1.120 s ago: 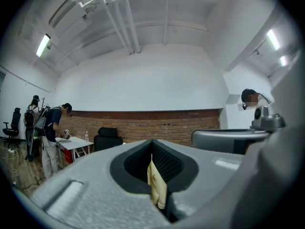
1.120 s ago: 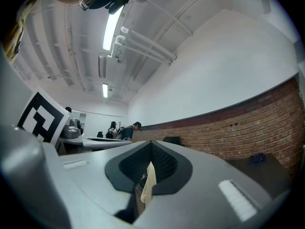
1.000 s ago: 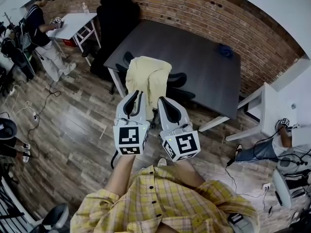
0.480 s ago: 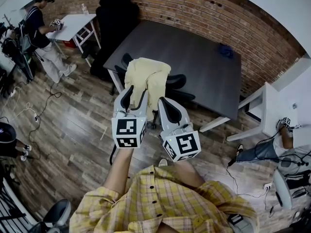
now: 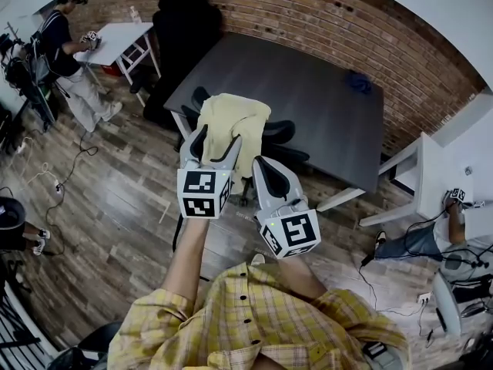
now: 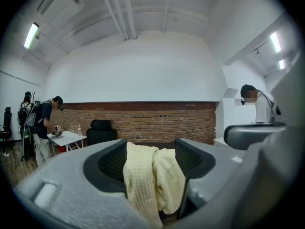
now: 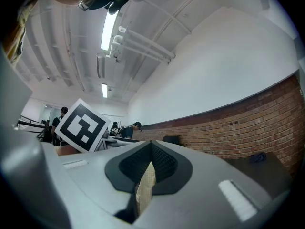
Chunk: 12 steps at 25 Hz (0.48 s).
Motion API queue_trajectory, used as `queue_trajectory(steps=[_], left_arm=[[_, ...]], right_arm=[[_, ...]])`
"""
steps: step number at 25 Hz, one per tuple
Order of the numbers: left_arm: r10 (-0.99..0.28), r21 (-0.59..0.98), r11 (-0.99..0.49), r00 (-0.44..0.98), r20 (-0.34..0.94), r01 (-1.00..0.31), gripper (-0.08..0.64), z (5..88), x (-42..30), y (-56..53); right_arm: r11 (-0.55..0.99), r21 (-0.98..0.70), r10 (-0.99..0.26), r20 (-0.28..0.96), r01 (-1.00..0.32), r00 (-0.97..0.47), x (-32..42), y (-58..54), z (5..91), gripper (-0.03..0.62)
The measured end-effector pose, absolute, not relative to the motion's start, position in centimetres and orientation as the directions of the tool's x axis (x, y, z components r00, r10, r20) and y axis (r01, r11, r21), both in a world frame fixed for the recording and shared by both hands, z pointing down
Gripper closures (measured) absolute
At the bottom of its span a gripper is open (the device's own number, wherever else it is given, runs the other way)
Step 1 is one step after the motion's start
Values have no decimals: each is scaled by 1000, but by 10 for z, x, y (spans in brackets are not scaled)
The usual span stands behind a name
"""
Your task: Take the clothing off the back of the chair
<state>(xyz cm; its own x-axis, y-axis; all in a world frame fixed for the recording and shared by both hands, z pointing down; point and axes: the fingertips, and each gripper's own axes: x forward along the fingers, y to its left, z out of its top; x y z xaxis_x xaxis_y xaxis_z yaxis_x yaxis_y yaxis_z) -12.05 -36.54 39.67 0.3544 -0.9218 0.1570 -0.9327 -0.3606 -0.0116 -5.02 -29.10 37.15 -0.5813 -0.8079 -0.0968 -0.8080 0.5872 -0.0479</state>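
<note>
A pale yellow garment [image 5: 231, 122] hangs over the back of a black office chair [image 5: 286, 128] pushed up to the dark grey table [image 5: 308, 91]. My left gripper [image 5: 217, 139] is up at the garment's lower left part. Its jaws have just been opening and now stand wide. In the left gripper view the garment [image 6: 152, 180] shows between the pads [image 6: 112, 163], which do not press on it. My right gripper [image 5: 259, 162] sits a little back and to the right, shut with nothing in it. Through its narrow slit a strip of the garment [image 7: 145, 187] shows beyond.
A tall black chair [image 5: 181, 29] stands at the table's far left end. A small blue thing [image 5: 356, 81] lies on the table. A person [image 5: 65, 45] works at a white table [image 5: 115, 37] at the back left. A white desk [image 5: 439, 176] stands right. Cables [image 5: 69, 168] trail on the wooden floor.
My left gripper has moved forward up to the garment and its jaws have gone from shut to wide open. The right gripper has stayed where it was.
</note>
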Motion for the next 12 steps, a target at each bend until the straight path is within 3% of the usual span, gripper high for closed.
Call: queue_trajectory(steps=[12], left_arm=[[-909, 5, -375, 368, 193, -927, 198, 417, -123, -404]], right_arm=[[600, -40, -799, -91, -799, -595, -49, -297, 372, 591]])
